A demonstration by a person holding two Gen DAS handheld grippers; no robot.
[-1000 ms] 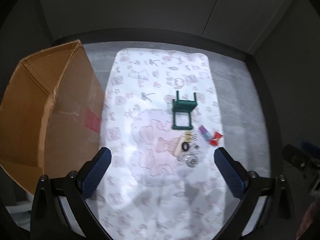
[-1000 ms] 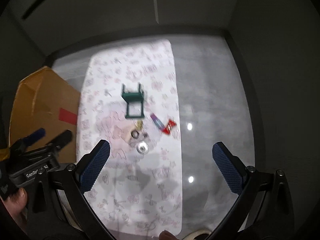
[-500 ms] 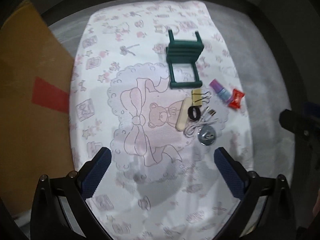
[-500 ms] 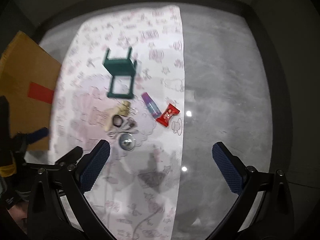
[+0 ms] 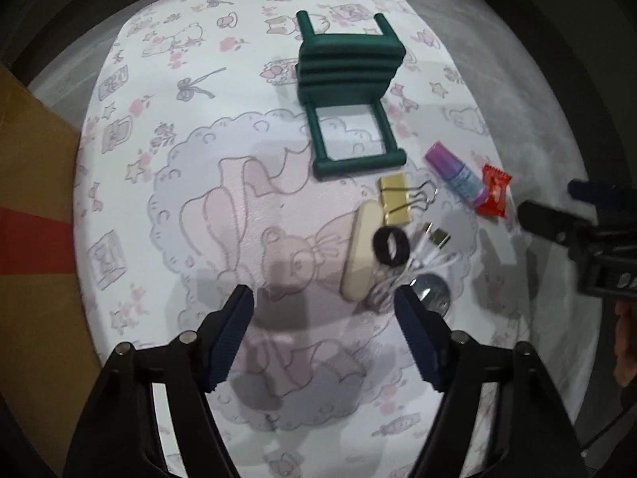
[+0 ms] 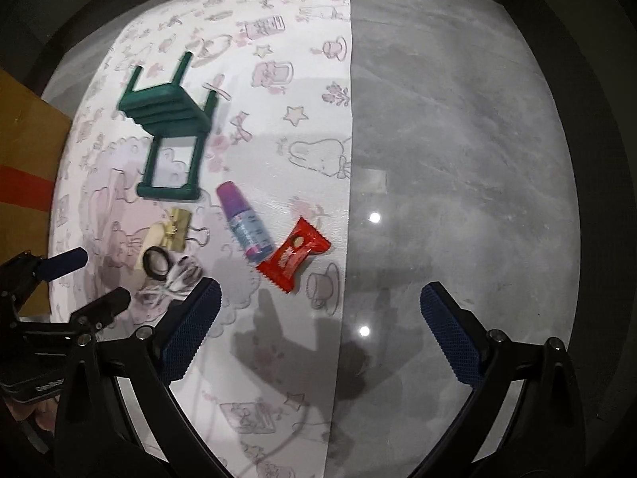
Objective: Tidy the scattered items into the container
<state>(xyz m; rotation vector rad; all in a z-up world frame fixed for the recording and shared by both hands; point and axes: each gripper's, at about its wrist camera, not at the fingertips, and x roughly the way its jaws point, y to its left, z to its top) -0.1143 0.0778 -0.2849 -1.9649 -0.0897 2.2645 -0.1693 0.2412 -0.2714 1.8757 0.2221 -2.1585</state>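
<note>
Claws: left claw [image 5: 324, 332] wide, right claw [image 6: 318, 328] wide | red packet [image 6: 294, 253] just ahead of right claw, untouched

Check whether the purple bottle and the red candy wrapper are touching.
Cannot tell. In the right wrist view the purple bottle meets the red candy wrapper with no visible gap, but blur could hide one.

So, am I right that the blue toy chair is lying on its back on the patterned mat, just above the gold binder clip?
Not quite: the toy chair is dark green, not blue, as the left wrist view shows. The rest holds: it lies on its back on the patterned mat, just above the gold binder clip.
</note>
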